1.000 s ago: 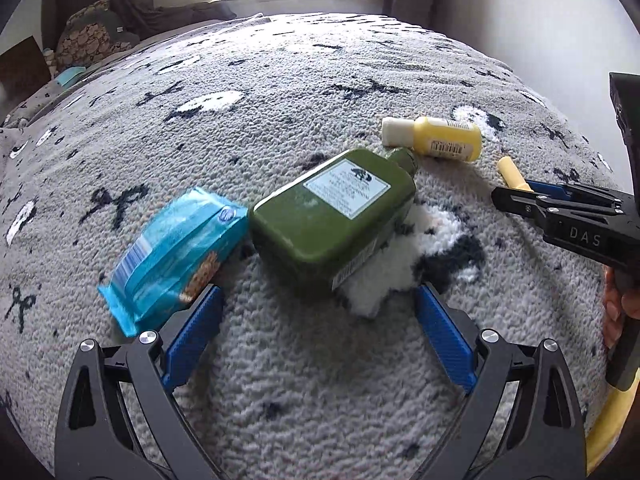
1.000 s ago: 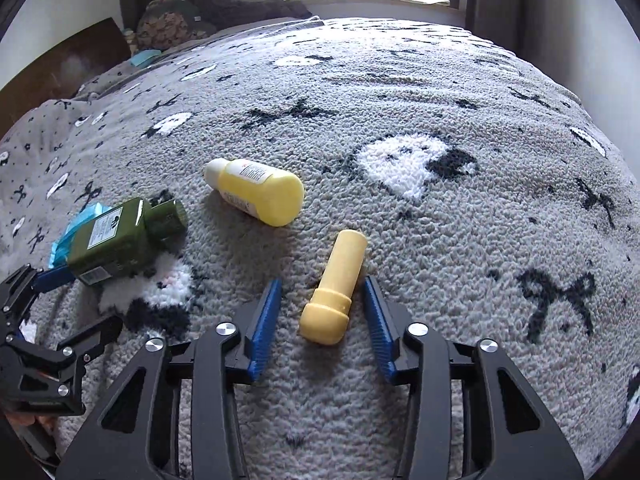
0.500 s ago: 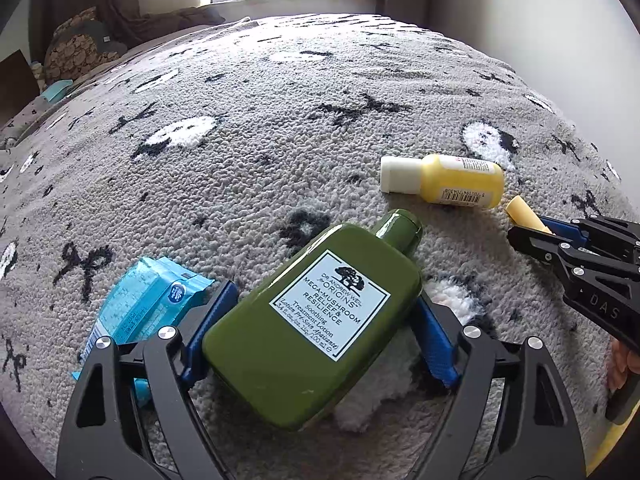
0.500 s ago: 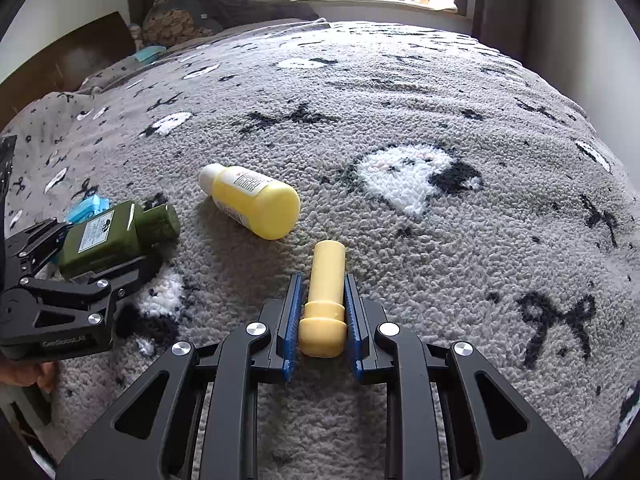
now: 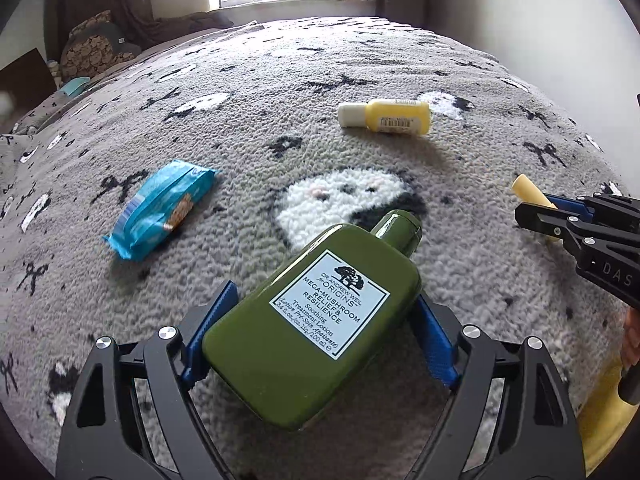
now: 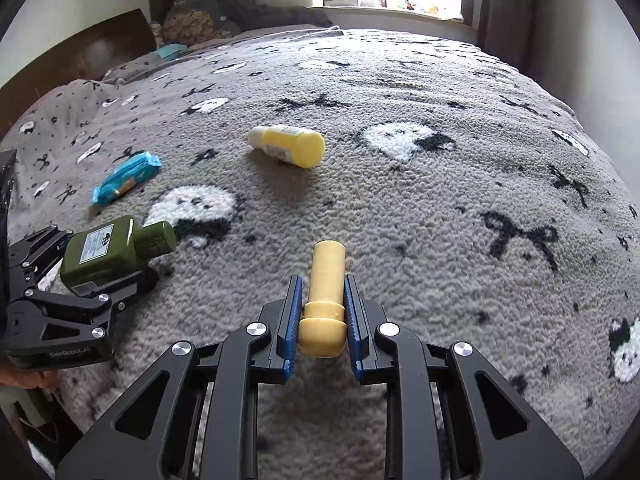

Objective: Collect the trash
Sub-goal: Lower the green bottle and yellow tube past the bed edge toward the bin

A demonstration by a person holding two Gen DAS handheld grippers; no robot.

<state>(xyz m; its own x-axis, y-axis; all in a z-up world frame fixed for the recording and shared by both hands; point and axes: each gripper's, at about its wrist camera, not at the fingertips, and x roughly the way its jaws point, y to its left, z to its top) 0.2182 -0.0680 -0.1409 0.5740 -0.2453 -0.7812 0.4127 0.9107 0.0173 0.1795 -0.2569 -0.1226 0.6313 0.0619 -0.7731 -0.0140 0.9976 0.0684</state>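
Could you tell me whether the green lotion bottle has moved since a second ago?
Yes. The green lotion bottle, gripped by the left gripper, has come off the white patch toward the camera.

Green bottle (image 5: 312,320), yellow tube (image 6: 325,296), blue wrapper (image 5: 160,208), grey bow-patterned blanket (image 5: 280,80)

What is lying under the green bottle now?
Under the green bottle, held by the left gripper, only the grey blanket shows, with its white animal patch beyond the cap. The part directly beneath the bottle is covered.
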